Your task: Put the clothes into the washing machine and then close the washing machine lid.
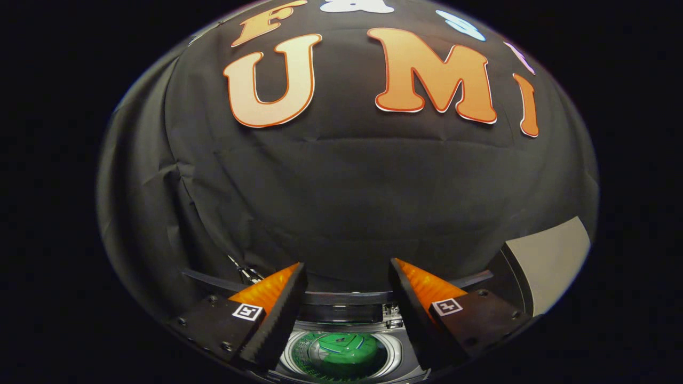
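My gripper (348, 273) is open, its two fingers spread wide with nothing between them. Below and between the fingers lies the washing machine (341, 324), seen from above with its top uncovered. Inside its round drum (396, 349) sits a green thing (341, 354); I cannot tell whether it is cloth or part of the drum. A dark curved band behind the opening may be the raised lid (341, 297). The gripper hangs above the machine, apart from it.
The booth's black cloth wall (341, 202) rises just beyond the fingers. A pale grey panel (549, 256) stands to the right of the right finger. A thin metal part (245, 273) shows beside the left finger.
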The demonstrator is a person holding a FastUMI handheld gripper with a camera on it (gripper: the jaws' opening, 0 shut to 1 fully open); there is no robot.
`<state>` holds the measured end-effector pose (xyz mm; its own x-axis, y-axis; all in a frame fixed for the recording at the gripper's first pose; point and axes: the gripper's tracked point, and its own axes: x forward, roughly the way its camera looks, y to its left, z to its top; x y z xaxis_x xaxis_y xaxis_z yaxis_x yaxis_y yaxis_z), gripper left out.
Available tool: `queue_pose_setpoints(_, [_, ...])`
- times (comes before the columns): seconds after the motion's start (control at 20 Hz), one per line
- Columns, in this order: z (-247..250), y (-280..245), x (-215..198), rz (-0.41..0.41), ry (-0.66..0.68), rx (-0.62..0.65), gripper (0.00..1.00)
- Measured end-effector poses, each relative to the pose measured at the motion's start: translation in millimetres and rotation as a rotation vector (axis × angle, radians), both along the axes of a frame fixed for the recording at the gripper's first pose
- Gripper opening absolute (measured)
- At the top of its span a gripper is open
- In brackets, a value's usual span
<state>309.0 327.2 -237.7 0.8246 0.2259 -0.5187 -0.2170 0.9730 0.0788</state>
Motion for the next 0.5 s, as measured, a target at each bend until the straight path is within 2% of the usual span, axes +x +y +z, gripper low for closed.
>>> queue_pose_setpoints(0.5, [-4.9, -5.0, -37.3, 0.018, -0.048, 0.017, 0.99])
